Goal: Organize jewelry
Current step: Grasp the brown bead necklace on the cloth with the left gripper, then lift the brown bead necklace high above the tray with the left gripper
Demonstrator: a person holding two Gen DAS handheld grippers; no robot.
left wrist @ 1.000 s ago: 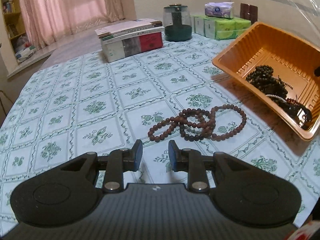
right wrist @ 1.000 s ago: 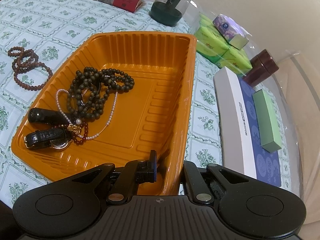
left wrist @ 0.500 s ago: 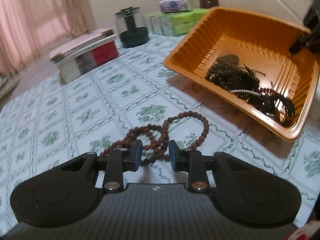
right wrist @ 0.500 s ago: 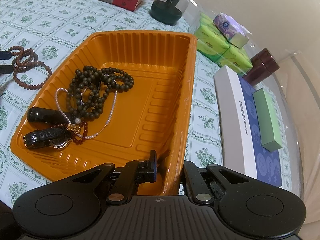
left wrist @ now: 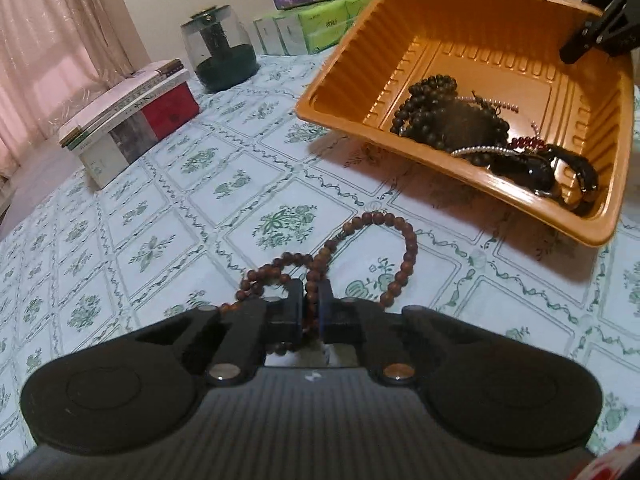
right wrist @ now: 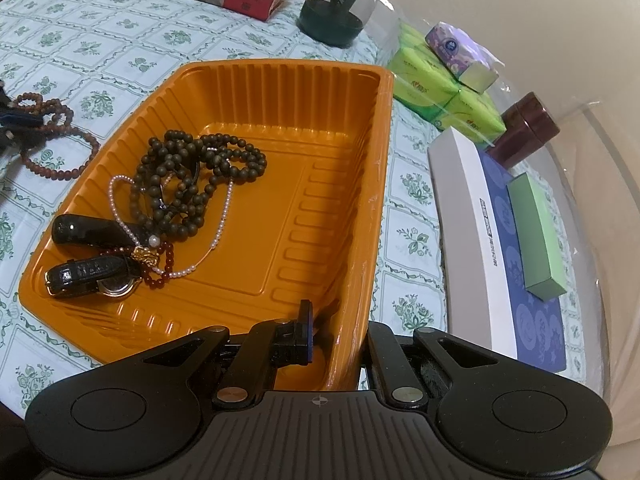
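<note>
A brown bead necklace (left wrist: 404, 256) lies coiled on the flowered tablecloth (left wrist: 160, 220). My left gripper (left wrist: 310, 304) is down on its near loops, and its jaws are closing with beads pinched between the pads. Seen from the right wrist, the same brown bead necklace (right wrist: 60, 168) lies left of the orange tray (right wrist: 280, 80). My right gripper (right wrist: 340, 320) is shut on the tray's near wall, one finger inside and one outside. From the left wrist the orange tray (left wrist: 440, 178) looks tilted. It holds dark beads (right wrist: 188, 176), a pearl strand (right wrist: 224, 216) and a black-strapped watch (right wrist: 92, 276).
A stack of books (left wrist: 132, 120), a glass jar (left wrist: 220, 48) and green tissue packs (left wrist: 316, 28) stand at the back of the table. To the right of the tray lie a white and blue box (right wrist: 480, 240), a green box (right wrist: 536, 232) and a brown jar (right wrist: 528, 128).
My left gripper came forward and down over the brown beads, rolled a little, and its jaws closed on them. The right gripper and the tray stayed where they were.
</note>
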